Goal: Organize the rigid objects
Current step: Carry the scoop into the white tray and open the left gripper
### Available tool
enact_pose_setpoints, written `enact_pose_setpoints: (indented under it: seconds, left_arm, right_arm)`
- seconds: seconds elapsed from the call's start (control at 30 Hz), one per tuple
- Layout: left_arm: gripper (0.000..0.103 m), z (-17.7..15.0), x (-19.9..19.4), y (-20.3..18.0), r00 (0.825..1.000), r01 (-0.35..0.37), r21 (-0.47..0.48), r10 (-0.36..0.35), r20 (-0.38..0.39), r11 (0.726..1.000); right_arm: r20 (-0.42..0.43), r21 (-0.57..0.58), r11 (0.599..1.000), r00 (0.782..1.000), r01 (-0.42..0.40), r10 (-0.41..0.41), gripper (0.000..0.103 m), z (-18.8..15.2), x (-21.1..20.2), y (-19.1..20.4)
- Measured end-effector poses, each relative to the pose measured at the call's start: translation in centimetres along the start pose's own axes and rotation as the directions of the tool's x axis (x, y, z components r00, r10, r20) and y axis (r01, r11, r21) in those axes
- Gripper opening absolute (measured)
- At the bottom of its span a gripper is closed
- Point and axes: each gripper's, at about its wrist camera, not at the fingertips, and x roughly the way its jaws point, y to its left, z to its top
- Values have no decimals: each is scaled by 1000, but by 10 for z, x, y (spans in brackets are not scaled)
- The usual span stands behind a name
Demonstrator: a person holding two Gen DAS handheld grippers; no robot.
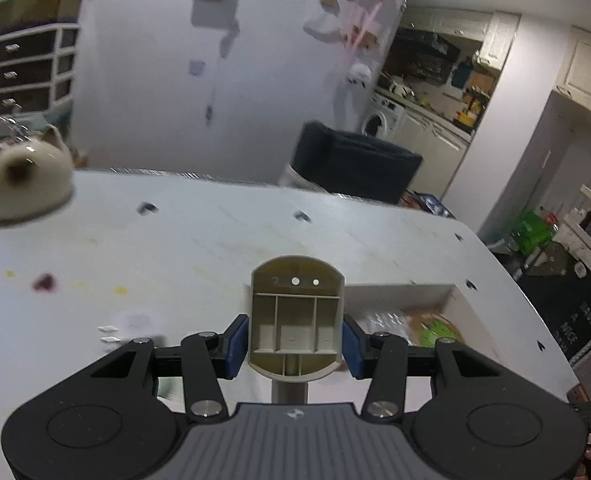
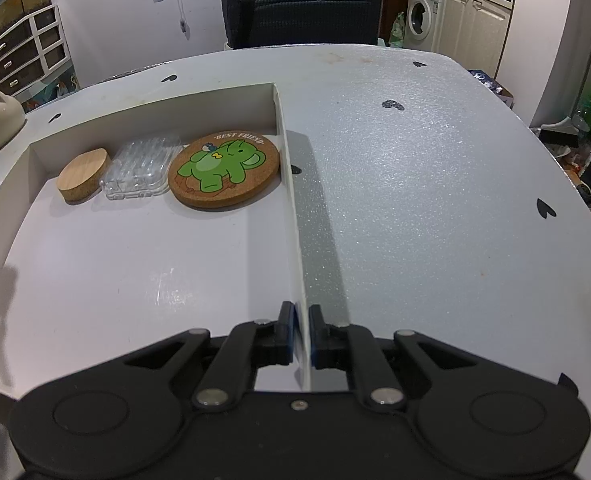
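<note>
Right fingers [image 2: 302,332] pinch the tray wall [image 2: 295,240]; left fingers [image 1: 295,344] clasp a beige holder [image 1: 295,316]; coaster [image 2: 224,172] reads "BEST FRIEND".

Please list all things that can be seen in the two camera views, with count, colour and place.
plastic holder: one, beige, with compartments, held between the left pads
white box: one, shallow and open, on the table; its right wall is pinched
elephant coaster: one, cork with green print, in the box at its far right
clear plastic case: one, transparent, in the box, left of the coaster
wooden lid: one, light wood, in the box, leftmost
cat-shaped pot: one, cream, far left on the table
table: one, white with small dark marks
left hand-held gripper: one, black with blue pads
right hand-held gripper: one, black
</note>
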Motion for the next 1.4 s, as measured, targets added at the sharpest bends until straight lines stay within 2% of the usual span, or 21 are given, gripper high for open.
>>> enact_pose_setpoints:
  seconds: [0.3, 0.4, 0.63, 0.87, 0.93, 0.97, 1.13, 1.4]
  left_arm:
    - [49, -12, 57, -22, 995, -34, -25, 31, -93, 999]
    - [49, -13, 72, -23, 991, -73, -15, 71, -109, 997]
    - [49, -10, 89, -27, 983, -151, 31, 154, -99, 988]
    - [50, -7, 95, -24, 979, -184, 52, 188, -83, 982]
    - [52, -6, 95, -23, 978, -185, 48, 189, -91, 982]
    - [59, -6, 95, -21, 978, -183, 43, 187, -96, 982]
    - [62, -6, 92, -18, 982, -155, 32, 157, -107, 987]
    - [78, -9, 82, -25, 982, -118, 48, 123, -143, 992]
  right_arm:
    - [4, 7, 1000, 1000, -6, 6, 9, 0, 0, -1]
    - [3, 6, 1000, 1000, -11, 11, 8, 0, 0, -2]
    - [2, 6, 1000, 1000, -11, 11, 8, 0, 0, -2]
    - [2, 6, 1000, 1000, -11, 11, 8, 0, 0, -2]
    - [2, 6, 1000, 1000, -11, 11, 8, 0, 0, -2]
    - [2, 5, 1000, 1000, -11, 11, 8, 0, 0, -2]
    - [2, 5, 1000, 1000, -10, 10, 8, 0, 0, -2]
    - [0, 3, 1000, 1000, -4, 4, 9, -1, 0, -1]
